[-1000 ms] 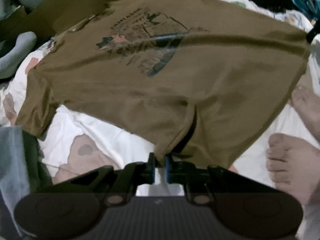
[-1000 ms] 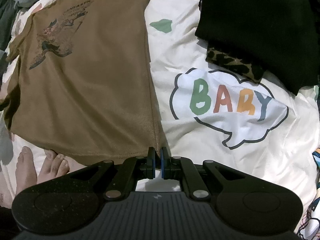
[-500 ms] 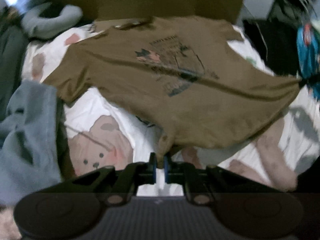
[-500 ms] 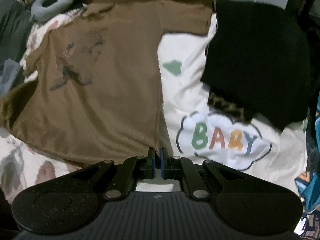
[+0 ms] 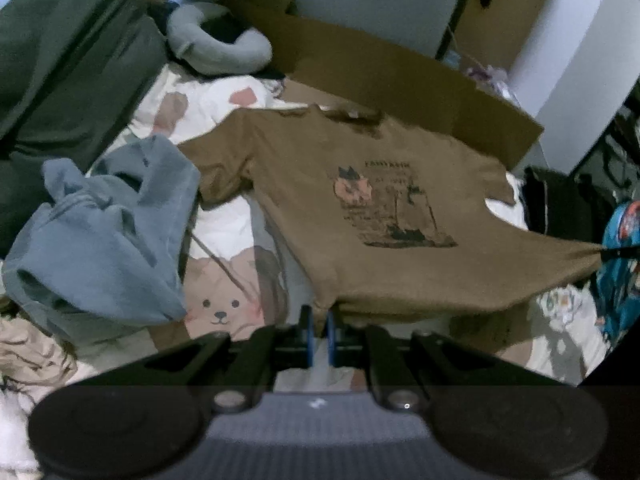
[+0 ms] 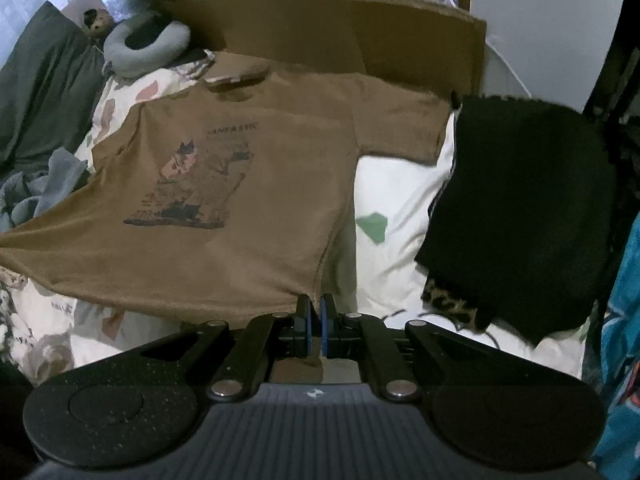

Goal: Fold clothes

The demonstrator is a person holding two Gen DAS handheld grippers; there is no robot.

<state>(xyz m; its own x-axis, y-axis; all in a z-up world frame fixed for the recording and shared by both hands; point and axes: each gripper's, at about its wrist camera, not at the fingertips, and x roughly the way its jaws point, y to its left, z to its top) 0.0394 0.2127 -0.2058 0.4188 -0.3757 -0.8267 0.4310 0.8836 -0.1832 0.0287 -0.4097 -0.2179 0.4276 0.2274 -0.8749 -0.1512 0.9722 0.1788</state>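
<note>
Both grippers rose, lifting brown T-shirt (image 5: 360, 200) hem off bed (image 6: 396, 200). Left gripper (image 5: 319, 322) and right gripper (image 6: 316, 320) fingers pinch hem corners. Blue garment (image 5: 108, 236) left, black pile (image 6: 520, 216) right.

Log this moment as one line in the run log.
task: fold clothes | left tool: shut on brown T-shirt hem corner | right tool: shut on other hem corner | hem raised off bedsheet, collar end down
</note>
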